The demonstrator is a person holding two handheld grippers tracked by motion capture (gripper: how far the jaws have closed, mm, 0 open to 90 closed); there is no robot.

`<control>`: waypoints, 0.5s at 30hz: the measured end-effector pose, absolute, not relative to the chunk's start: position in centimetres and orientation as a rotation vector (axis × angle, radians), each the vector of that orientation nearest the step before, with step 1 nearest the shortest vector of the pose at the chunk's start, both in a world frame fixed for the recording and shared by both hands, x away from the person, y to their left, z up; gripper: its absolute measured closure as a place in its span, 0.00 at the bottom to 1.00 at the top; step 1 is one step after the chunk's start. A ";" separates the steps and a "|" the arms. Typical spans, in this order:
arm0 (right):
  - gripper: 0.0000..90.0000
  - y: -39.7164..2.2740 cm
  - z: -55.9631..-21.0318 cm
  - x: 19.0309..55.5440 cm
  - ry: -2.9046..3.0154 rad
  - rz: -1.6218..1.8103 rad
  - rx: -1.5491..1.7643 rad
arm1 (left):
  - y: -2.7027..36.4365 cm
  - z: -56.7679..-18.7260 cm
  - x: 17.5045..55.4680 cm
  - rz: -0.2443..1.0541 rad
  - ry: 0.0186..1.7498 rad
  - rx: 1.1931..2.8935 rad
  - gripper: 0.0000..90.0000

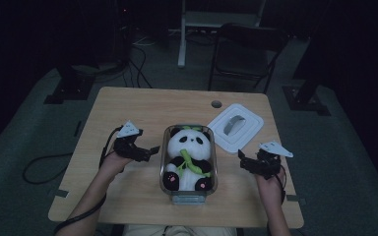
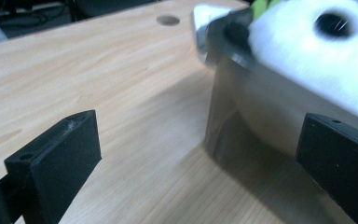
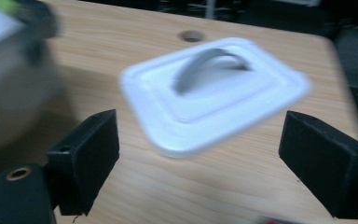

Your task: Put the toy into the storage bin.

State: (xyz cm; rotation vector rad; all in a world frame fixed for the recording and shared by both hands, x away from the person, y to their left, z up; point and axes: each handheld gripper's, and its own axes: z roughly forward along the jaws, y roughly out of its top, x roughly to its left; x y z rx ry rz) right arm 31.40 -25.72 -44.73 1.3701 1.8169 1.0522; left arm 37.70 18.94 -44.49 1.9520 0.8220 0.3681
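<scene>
I am working at a wooden worktop (image 1: 128, 113), and everything here sits relative to the clear container (image 1: 188, 194) standing near its front middle. The container is lying lengthwise away from me, and a plush panda (image 1: 189, 157) is filling it, head at the far end, feet toward me, with a green leaf across its belly. In my left gripper view the container's shiny wall (image 2: 242, 116) is rising just ahead of my right-hand jaw, with the panda's white fur (image 2: 307, 51) bulging above the rim.

Beyond the container's far right corner, just beside it, a white rectangular lid (image 1: 236, 127) is lying flat on the worktop with its arched handle up. In my right gripper view the lid (image 3: 214, 98) is sitting ahead, between my two jaws but well short of them.

I am holding my left gripper (image 1: 150, 151) to the left of the container, jaws spread wide and pointing at its side wall, not touching. I am holding my right gripper (image 1: 243, 162) to the right of the container, near the lid's front corner, jaws likewise spread and gripping nothing.
</scene>
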 end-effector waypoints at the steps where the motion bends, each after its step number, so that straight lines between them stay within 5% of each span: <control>1: 0.13 -26.3 -44.7 31.2 1.806 1.036 1.365 | 18.8 -44.5 37.6 0.365 0.818 1.958 0.01; 15: 0.12 -32.2 -48.1 29.5 1.703 0.918 1.666 | 18.4 -45.1 37.5 0.359 0.831 2.004 0.01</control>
